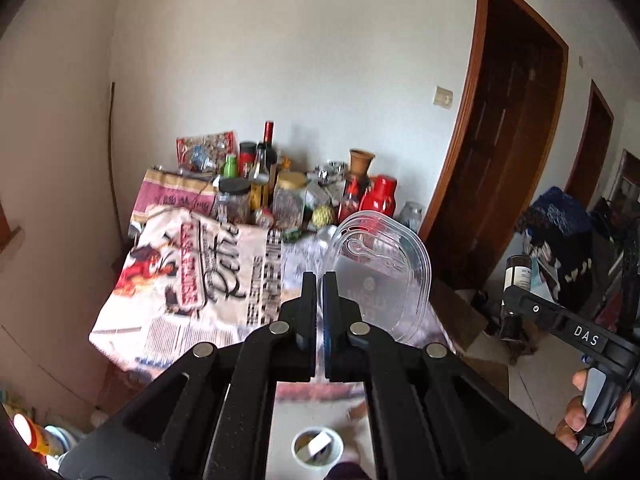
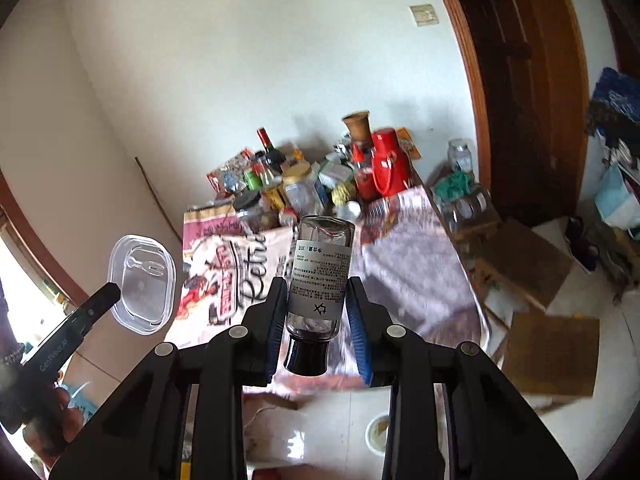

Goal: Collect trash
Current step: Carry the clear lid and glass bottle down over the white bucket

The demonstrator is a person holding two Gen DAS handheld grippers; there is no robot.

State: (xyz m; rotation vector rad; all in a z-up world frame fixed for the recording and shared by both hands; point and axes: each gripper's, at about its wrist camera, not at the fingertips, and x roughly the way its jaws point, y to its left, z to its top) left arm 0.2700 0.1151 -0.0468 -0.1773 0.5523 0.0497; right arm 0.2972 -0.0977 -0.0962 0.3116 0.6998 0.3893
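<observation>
My left gripper (image 1: 319,280) is pinched tight on the rim of a clear plastic lid (image 1: 382,272), which stands up and off to the right of the jaws, in the air above the near end of the table (image 1: 192,332). From the right wrist view the same lid (image 2: 142,284) shows at the left, gripped by its lower edge at the tip of the left gripper (image 2: 110,290).

My right gripper (image 2: 318,292) is clamped on a small glass bottle (image 2: 320,276) with a white label, both blue pads (image 2: 358,320) pressing its sides. The bottle is held upside down, its dark cap (image 2: 306,356) toward me and its base pointing away at the table. In the left view it (image 1: 518,276) shows at the far right, beyond the right gripper (image 1: 516,294), with my right hand (image 1: 576,420) on the handle.

The table is covered with printed paper (image 1: 192,276), and a crowd of jars and bottles (image 1: 276,188) stands along the wall end, a red jug (image 1: 380,196) among them. On the tiled floor below sits a white cup (image 1: 317,447) holding what may be a scrap of paper; the blur keeps me from being sure. Flattened cardboard (image 2: 552,356) lies on the floor to the right of the table.
</observation>
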